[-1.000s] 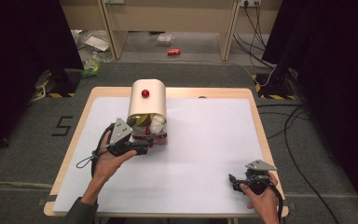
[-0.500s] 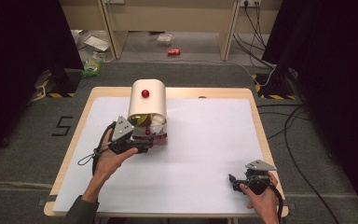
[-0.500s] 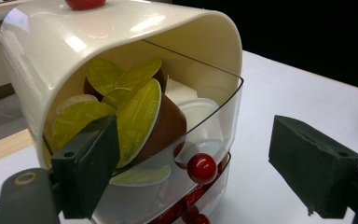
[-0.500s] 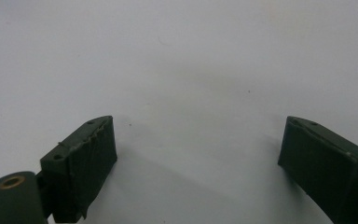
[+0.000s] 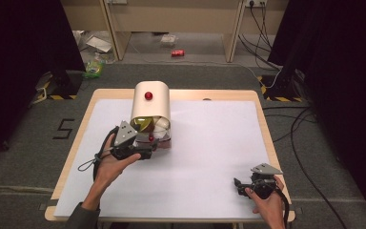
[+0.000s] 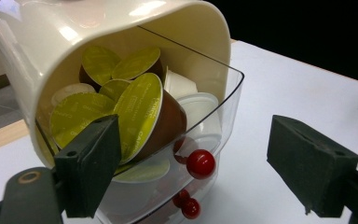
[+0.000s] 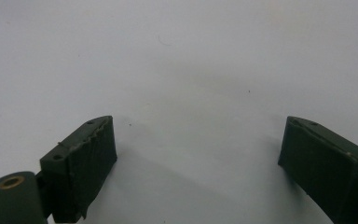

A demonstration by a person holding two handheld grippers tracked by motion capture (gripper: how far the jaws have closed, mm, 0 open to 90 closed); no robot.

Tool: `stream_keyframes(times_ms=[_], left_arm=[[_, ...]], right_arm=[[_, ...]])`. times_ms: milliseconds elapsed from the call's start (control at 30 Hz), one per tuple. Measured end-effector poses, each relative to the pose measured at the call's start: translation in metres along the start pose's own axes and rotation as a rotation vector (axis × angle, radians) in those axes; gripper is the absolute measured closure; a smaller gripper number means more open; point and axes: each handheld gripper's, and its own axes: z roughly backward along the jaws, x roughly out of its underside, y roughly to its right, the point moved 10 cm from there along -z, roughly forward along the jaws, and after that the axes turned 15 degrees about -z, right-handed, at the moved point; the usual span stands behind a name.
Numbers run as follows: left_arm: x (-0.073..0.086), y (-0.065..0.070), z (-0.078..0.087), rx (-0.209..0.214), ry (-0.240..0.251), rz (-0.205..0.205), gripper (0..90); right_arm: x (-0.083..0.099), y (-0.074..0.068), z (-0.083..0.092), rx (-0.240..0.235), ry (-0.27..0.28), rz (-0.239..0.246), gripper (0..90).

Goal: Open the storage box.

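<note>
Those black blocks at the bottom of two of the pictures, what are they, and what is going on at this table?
They are the jaws of two hand-held grippers; a person holds one in each hand. One picture comes from a camera above the table; the other two come from cameras riding on the grippers, looking along their jaws.

On the white table stands a cream capsule dispenser with a clear drawer pulled out, full of coffee capsules with yellow-green lids. Its handle is a small red knob.

The left gripper sits at the drawer, jaws wide on either side of the knob and just closing a little, not yet pinching it. The right gripper rests near the table's front right corner, open and holding nothing.
</note>
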Motion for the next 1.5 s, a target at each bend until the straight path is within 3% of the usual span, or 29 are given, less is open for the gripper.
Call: stream_keyframes(times_ms=[1500], left_arm=[[0.01,0.033,0.031,0.013,0.031,0.022,19.2]], right_arm=[[0.0,0.0,0.0,0.0,0.0,0.0,11.0]])
